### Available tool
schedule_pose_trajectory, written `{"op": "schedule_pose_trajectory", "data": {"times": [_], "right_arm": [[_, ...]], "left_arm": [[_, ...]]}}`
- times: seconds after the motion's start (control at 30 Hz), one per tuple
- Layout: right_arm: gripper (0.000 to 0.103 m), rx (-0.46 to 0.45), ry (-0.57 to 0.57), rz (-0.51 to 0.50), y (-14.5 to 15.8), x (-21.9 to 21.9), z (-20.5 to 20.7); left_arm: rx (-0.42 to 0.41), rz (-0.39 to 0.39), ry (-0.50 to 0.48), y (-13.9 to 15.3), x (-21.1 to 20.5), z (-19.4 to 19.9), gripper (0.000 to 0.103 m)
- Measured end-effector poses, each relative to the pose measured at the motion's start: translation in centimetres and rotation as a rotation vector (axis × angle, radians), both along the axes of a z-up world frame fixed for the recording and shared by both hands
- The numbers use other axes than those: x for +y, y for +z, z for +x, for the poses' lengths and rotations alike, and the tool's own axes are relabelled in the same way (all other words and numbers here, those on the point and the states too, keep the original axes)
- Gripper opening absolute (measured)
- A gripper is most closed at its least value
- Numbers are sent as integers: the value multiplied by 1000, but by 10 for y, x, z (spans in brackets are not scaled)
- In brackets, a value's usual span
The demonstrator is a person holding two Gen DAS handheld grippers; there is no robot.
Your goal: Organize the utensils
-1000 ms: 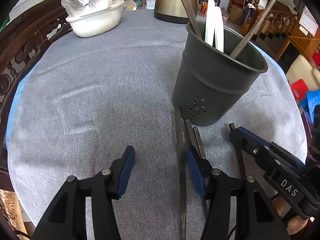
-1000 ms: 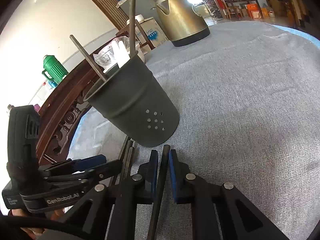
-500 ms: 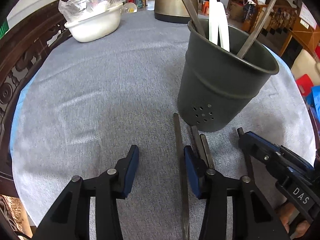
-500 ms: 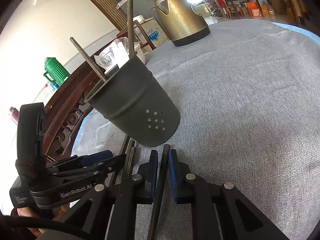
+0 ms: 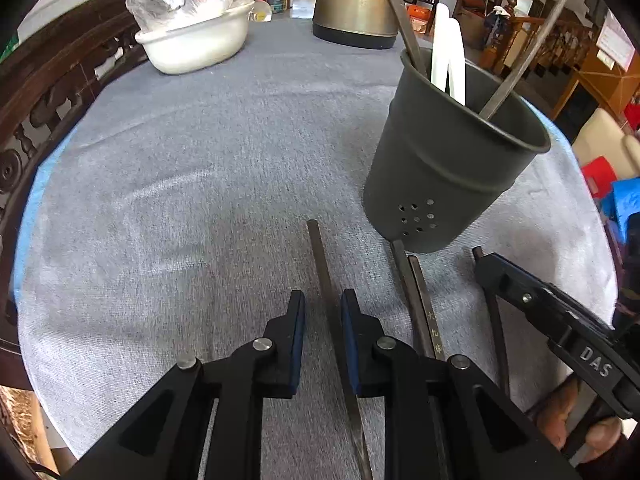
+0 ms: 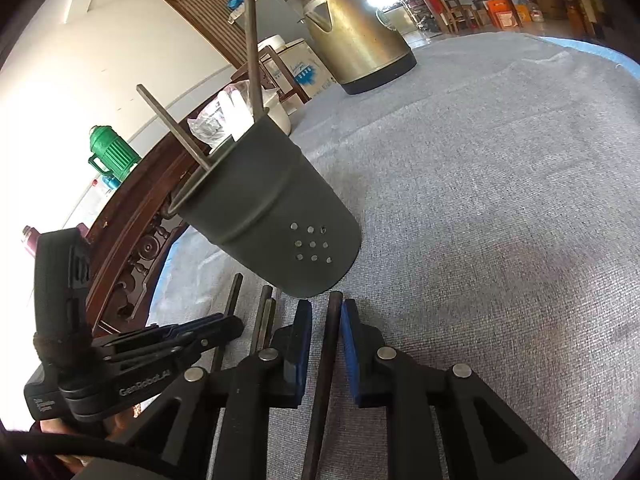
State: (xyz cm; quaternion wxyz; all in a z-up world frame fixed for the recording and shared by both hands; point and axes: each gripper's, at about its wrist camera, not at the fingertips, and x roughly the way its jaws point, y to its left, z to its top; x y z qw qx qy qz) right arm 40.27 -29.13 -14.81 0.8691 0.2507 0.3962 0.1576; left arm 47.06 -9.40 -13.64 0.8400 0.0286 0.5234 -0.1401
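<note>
A dark grey utensil holder (image 5: 452,156) stands on the grey tablecloth (image 5: 200,184), holding chopsticks and a white utensil; it also shows in the right wrist view (image 6: 276,220). Several dark chopsticks lie in front of it. My left gripper (image 5: 323,312) straddles one chopstick (image 5: 320,256), its jaws narrowed with a small gap left on each side. A pair of chopsticks (image 5: 416,300) lies just to its right. My right gripper (image 6: 326,322) straddles another chopstick (image 6: 330,332), jaws close around it with slight gaps.
A white basin (image 5: 196,40) covered in plastic and a brass kettle (image 5: 356,4) stand at the far side. A carved wooden chair back (image 5: 44,96) borders the table's left edge. The left gripper shows in the right wrist view (image 6: 192,336).
My left gripper has shifted right over one chopstick and its jaws have narrowed around it. The right gripper's jaws have opened slightly around its chopstick.
</note>
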Motion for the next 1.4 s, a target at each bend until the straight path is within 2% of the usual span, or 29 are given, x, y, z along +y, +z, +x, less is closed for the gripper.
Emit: {"op": "schedule_pose_trajectory", "data": {"times": [0.2, 0.43, 0.47, 0.5, 0.67, 0.87, 1.1, 1.4], "right_arm": [[18, 0, -5, 8, 0, -1, -1], [18, 2, -8, 22, -1, -4, -2], [18, 3, -8, 23, -1, -4, -2], [18, 3, -8, 24, -1, -3, -1], [18, 4, -8, 31, -2, -4, -1], [18, 5, -10, 39, -2, -5, -2], [18, 6, -10, 42, -2, -5, -2], [18, 6, -11, 45, -2, -5, -3]], "left_arm": [[55, -56, -11, -2, 12, 17, 20], [22, -54, -3, -2, 5, 36, 20], [15, -54, -1, -3, 5, 37, 18], [7, -52, 2, -3, 5, 38, 11], [9, -77, 11, -5, 14, 29, 6], [3, -65, -5, -2, 13, 5, 6], [50, -50, -6, 4, 8, 18, 7], [12, -74, -20, 11, 6, 3, 8]]}}
